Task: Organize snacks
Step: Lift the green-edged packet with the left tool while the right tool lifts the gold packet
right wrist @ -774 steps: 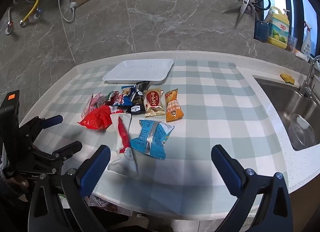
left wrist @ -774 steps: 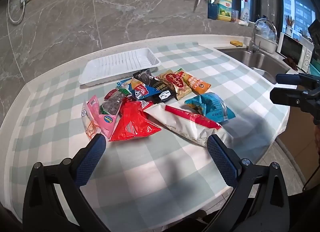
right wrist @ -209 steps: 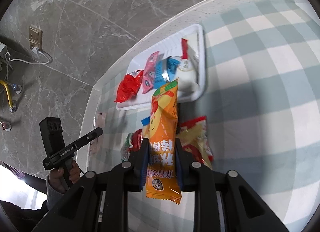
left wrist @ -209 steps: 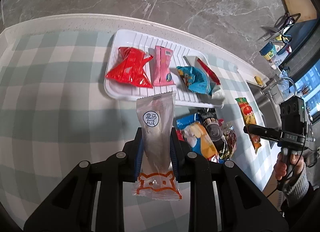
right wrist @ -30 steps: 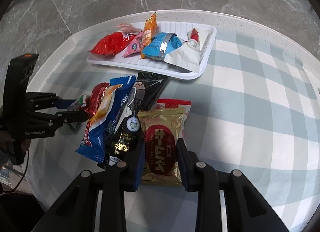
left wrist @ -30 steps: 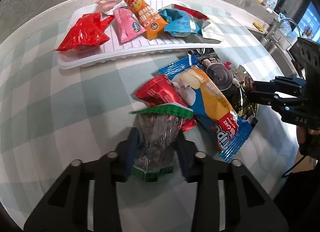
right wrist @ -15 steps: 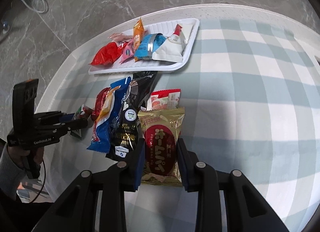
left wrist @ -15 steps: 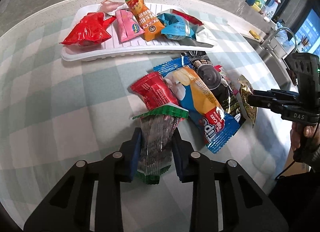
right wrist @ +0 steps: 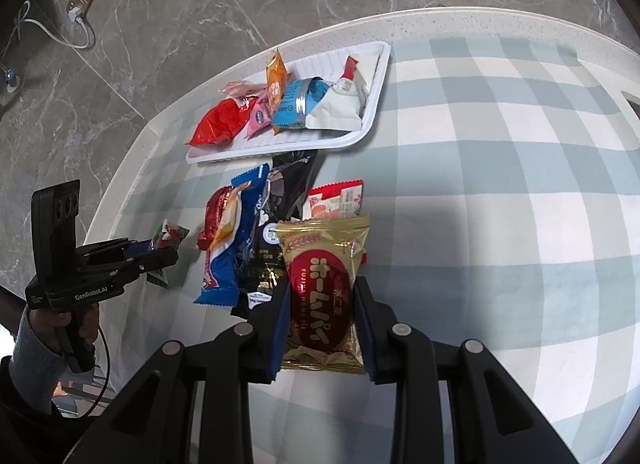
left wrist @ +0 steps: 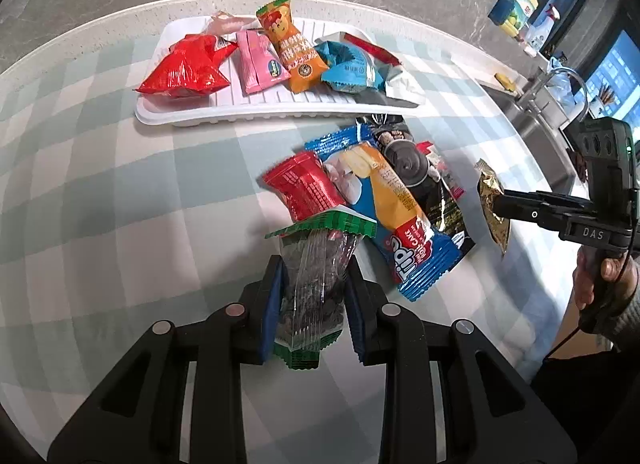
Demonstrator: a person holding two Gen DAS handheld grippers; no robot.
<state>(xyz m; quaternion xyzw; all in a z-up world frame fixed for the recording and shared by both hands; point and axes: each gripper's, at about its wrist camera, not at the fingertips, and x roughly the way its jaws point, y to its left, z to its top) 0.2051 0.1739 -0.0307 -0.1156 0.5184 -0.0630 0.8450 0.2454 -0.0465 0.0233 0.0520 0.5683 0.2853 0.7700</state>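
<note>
Left wrist view: the left tongs (left wrist: pixel 312 300) are clamped on a clear, green-edged packet of dark snacks (left wrist: pixel 314 288), pads pressing its two long sides so it stands clear of the checked green-and-white cloth on the bench (left wrist: pixel 100 199), apparently ready for carrying. Ahead sits the white ribbed plastic tray (left wrist: pixel 248 111), holding a red foil bag (left wrist: pixel 186 67), a pink wrapper (left wrist: pixel 258 65), an orange packet (left wrist: pixel 292 53), a blue pack (left wrist: pixel 350 69) and a white pouch with a red stripe (left wrist: pixel 394 75), laid side by side, probably to keep room for more. Between tongs and tray lies the unsorted heap: a red packet (left wrist: pixel 306 189), a blue-and-yellow cake wrapper (left wrist: pixel 394 219) and a black cookie pack (left wrist: pixel 416 171), overlapping. At right, the right tongs (left wrist: pixel 498 203) grip a gold foil packet (left wrist: pixel 494 203) edge-on. Right wrist view: the right tongs (right wrist: pixel 322 314) are closed on that gold packet with a red oval label (right wrist: pixel 322 292), held by its sides and lifted clear of the heap; a red-and-white sachet (right wrist: pixel 340 195) lies just beyond it on the cloth. The tray (right wrist: pixel 372 111) lies further off by the marble wall, the likely destination for both held packets. At left, a hand (right wrist: pixel 68 324) holds the left tongs (right wrist: pixel 160 248) with the green-edged packet (right wrist: pixel 166 238).
</note>
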